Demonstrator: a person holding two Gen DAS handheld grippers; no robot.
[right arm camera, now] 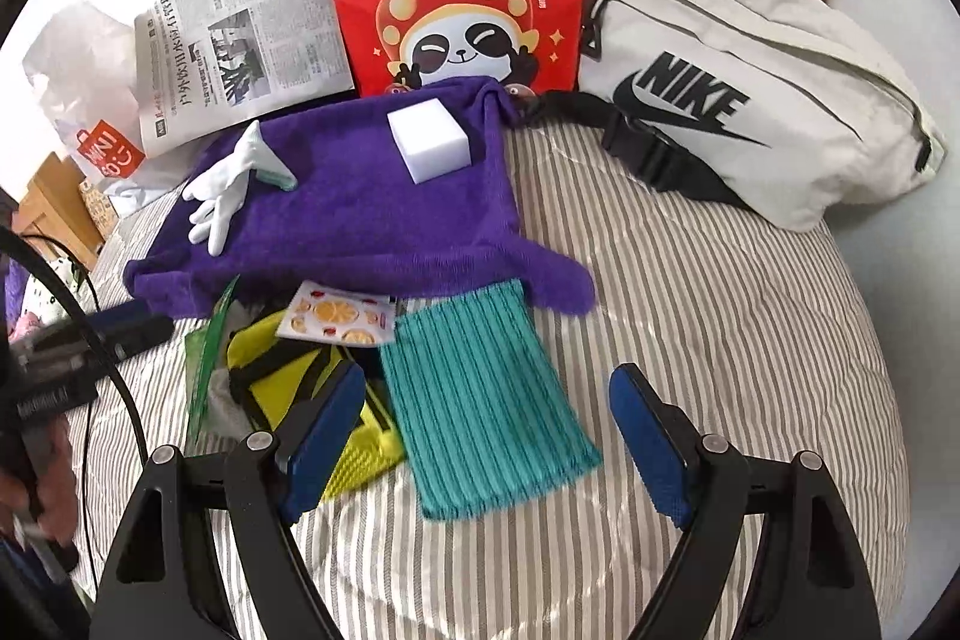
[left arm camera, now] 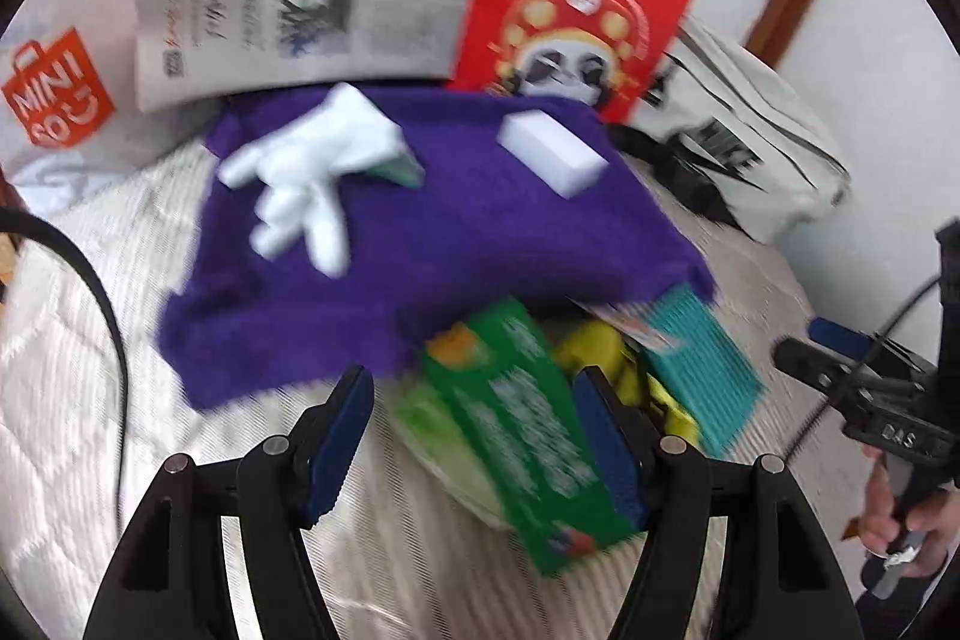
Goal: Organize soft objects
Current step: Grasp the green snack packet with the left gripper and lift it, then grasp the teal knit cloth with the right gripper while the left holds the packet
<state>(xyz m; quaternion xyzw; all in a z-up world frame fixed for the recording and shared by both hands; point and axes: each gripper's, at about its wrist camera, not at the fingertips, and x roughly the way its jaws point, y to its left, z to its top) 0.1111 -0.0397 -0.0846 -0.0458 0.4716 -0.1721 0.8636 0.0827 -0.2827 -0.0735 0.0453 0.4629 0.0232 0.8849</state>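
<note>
Teal cloth (right arm camera: 480, 406) edge between spread fingers (right arm camera: 327, 436)

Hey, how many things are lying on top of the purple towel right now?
2, possibly 3. A white glove lies on the purple towel at its left side, a white sponge block toward the back. A greenish item peeks from under the glove, mostly hidden.

Bright, even daylight. The left wrist view is smeared by motion blur, worst around the purple towel (left arm camera: 420, 232); the right wrist view is sharp, edges bowed.
</note>
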